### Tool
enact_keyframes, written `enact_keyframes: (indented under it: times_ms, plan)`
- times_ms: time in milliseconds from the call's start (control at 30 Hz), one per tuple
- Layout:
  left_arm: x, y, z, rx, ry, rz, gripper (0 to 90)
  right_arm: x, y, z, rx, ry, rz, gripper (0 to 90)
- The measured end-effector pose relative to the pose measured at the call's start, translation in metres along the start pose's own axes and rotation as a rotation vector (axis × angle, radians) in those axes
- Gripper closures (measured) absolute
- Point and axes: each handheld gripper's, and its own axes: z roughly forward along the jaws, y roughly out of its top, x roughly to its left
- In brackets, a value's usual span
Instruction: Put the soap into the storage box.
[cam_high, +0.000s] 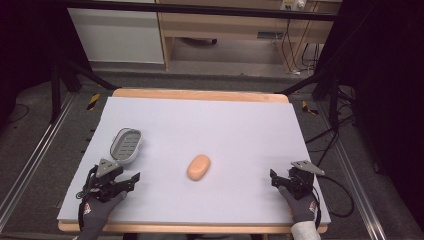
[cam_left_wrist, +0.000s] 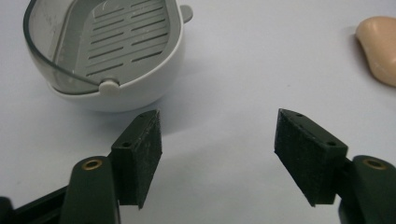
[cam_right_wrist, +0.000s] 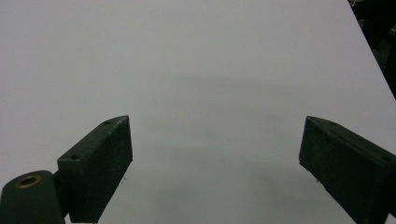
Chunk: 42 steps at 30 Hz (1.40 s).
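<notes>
On pale table (cam_high: 210, 120), near edge: I hold left gripper (cam_high: 131, 181) jaws wide apart, empty, just short of grey soap dish (cam_high: 125, 145). Right gripper (cam_high: 276, 180) likewise spread, gripping nothing. Peach soap bar (cam_high: 199, 167) lies mid-table between both, untouched.

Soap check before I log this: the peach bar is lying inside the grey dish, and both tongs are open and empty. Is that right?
Not quite. The soap lies on the bare table, apart from the empty dish, as the high view shows. The left tongs and right tongs are indeed open and empty.
</notes>
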Motion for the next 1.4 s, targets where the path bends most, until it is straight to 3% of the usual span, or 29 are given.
enact_keyframes:
  times_ms: [333, 1233, 1400]
  plan:
    - [-0.013, 0.006, -0.001, -0.012, -0.055, 0.015, 35.9, -0.003, -0.002, 0.0, 0.011, -0.015, 0.016, 8.4]
    - [-0.027, 0.021, 0.005, -0.011, -0.114, 0.047, 35.7, 0.0, -0.001, -0.001, 0.021, -0.016, -0.027, 7.0]
    - [-0.028, 0.027, 0.003, -0.016, -0.129, 0.052, 35.4, 0.001, 0.001, -0.001, 0.02, -0.01, -0.016, 6.9]
